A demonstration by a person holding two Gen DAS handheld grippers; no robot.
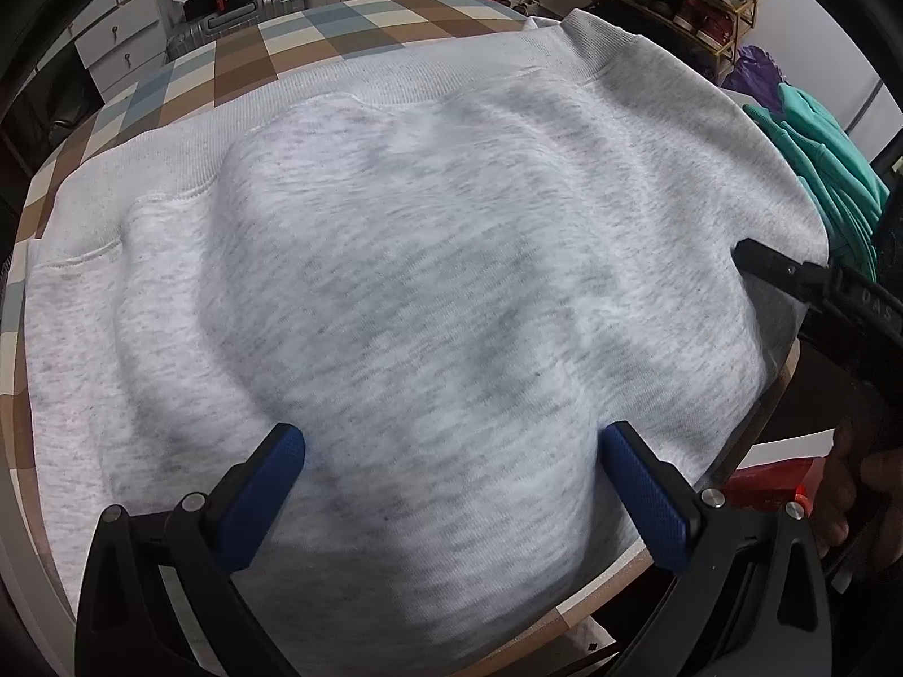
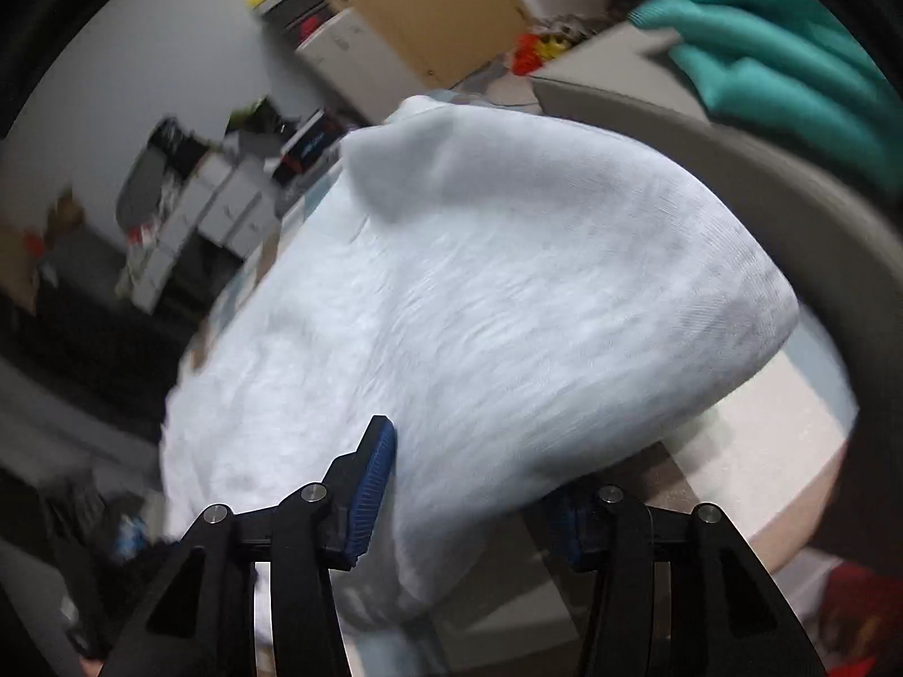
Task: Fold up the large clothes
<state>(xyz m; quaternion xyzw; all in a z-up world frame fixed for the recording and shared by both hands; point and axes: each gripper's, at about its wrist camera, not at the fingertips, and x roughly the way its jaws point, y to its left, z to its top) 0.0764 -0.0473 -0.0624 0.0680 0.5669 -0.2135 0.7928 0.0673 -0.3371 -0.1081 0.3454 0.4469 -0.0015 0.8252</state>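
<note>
Heather-grey knitted sweatshirt (image 1: 429, 259) lies across my round counter with its brown, blue and cream checked cloth (image 1: 316, 34), covering most of the top. Its ribbed band (image 1: 316, 84) runs along the far side, and the body looks already doubled into a thick, rounded bundle, with no sleeve hanging loose that I can see. I judge the first folds are behind me and the squaring-up is left: the near edge still droops over the counter's rim, and soft ridges cross the left half.

My left claw (image 1: 451, 485) stands spread wide, hovering over the near part of the cloth; I cannot tell whether its blue pads touch the fabric. My right claw (image 2: 468, 479) is at the right-hand fold, where a thick roll of cloth (image 2: 564, 310) bulges up between its fingers. One pad shows clear beside the cloth, the other is hidden under it, so I read this as a loose hold at most, not a firm pinch.

Teal folded garments (image 1: 818, 169) sit just beyond the counter's right side, well clear.
</note>
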